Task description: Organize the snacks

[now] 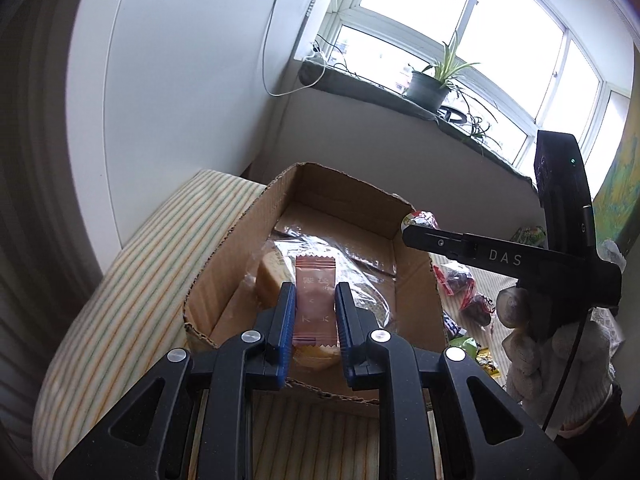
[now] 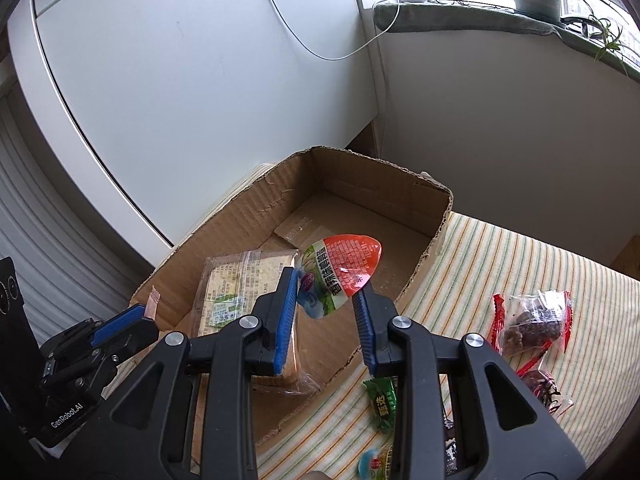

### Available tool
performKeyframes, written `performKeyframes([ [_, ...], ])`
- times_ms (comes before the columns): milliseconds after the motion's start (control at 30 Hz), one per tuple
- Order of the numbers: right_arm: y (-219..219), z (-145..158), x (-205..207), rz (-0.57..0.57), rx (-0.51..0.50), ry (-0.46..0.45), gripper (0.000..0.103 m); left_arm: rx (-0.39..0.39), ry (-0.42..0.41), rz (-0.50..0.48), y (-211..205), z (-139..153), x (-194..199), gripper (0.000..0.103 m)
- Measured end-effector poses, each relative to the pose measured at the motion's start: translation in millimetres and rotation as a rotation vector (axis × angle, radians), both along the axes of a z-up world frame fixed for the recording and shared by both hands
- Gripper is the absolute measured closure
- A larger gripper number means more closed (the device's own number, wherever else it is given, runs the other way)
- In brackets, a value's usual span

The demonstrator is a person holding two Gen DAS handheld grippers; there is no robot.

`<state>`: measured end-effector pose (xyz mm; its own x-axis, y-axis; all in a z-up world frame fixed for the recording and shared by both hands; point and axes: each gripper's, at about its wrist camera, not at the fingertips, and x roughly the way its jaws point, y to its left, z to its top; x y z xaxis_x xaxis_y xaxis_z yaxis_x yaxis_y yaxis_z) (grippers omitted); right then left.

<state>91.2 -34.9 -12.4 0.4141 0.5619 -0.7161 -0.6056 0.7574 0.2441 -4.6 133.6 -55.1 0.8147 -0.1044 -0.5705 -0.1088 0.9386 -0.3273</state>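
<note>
An open cardboard box [image 1: 224,256] [image 2: 400,192] stands on a striped surface. A clear-wrapped bread pack [image 1: 268,276] [image 2: 236,284] lies inside it. My left gripper [image 1: 314,292] is shut on a small pink snack packet [image 1: 314,300] and holds it over the box; it also shows in the right wrist view [image 2: 120,320]. My right gripper [image 2: 326,284] is shut on a red and green egg-shaped snack pouch [image 2: 340,272] above the box's near wall; it shows in the left wrist view [image 1: 412,226].
Loose snacks lie on the striped cloth [image 2: 500,264] right of the box: red-edged dark fruit packets [image 2: 532,320] [image 1: 460,284] and a green packet [image 2: 382,404]. A white cabinet [image 2: 200,80] stands behind. A potted plant [image 1: 428,84] sits on the window sill.
</note>
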Motion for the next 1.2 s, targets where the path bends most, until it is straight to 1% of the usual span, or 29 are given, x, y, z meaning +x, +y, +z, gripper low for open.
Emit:
performKeyframes([
  [233,12.7,-7.2,0.4,0.021,-0.024,0.004,0.074,-0.001,0.007,0.015,4.3,-0.8,-0.7,0.085],
  [400,14.0,-8.5,0.0,0.022,-0.031,-0.001,0.074,0.003,0.01,0.018,2.9,-1.1,-0.4,0.085],
  [500,12.4,-8.4,1.5,0.016,-0.029,0.003,0.072,-0.003,0.013,0.02,3.8,-0.3,-0.6,0.085],
  [533,11.7,-8.0,1.3,0.014,-0.027,0.003,0.064,-0.004,0.012,0.02,3.8,0.2,-0.5,0.084],
  [567,11.1,-7.4,1.1,0.014,-0.025,-0.001,0.052,-0.004,0.015,0.021,3.5,0.3,-0.2,0.084],
  [600,10.0,-6.4,0.4,0.012,-0.021,-0.009,0.049,-0.005,0.018,0.024,3.9,0.0,0.1,0.079],
  [633,9.0,-4.8,-0.5,0.011,-0.018,-0.016,0.047,-0.008,0.018,0.025,4.1,-0.1,0.0,0.077],
  [900,4.7,1.7,-3.6,0.015,-0.015,-0.028,0.047,-0.012,0.013,0.03,4.9,1.1,-1.1,0.077],
  [1200,-5.0,16.6,-13.3,0.007,-0.011,-0.045,0.047,-0.014,-0.001,0.002,-0.8,4.2,-2.0,0.077],
])
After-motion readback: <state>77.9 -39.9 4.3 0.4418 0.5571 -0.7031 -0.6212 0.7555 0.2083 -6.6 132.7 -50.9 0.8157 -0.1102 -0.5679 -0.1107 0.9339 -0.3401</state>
